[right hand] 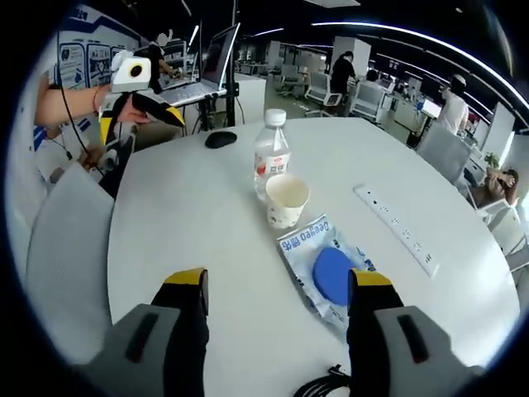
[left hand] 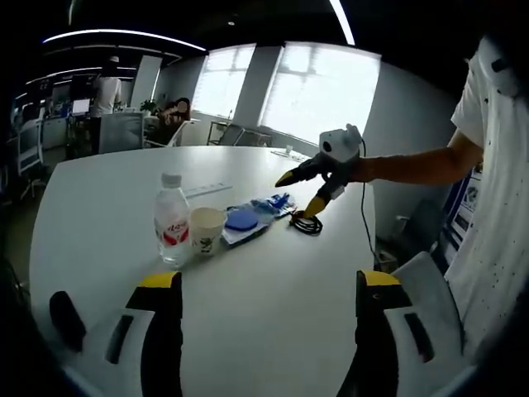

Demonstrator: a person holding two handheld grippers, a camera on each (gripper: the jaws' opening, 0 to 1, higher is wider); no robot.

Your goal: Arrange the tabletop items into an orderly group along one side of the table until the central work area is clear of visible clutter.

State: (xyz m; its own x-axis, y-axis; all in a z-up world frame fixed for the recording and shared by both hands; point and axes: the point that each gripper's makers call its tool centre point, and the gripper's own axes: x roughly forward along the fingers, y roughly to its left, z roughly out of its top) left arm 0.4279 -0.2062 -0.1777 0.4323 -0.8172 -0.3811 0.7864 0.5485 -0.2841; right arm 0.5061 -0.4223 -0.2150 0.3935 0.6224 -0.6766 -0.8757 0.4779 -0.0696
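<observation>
Black cable (right hand: 326,384) nearest, between right gripper (right hand: 277,285) open jaws. Plastic packet (right hand: 326,269), blue disc inside, print unreadable. Paper cup (right hand: 286,199) touching capped, red-labelled bottle (right hand: 271,154), mid table (right hand: 182,215). Left gripper (left hand: 269,285) jaws open, empty.

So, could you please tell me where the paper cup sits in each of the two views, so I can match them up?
Left gripper view: the paper cup stands left of centre on the white table, just right of the water bottle.
Right gripper view: the paper cup is near the middle, just below the water bottle.
Shared landmark: the blue packet lying beside the cup.
</observation>
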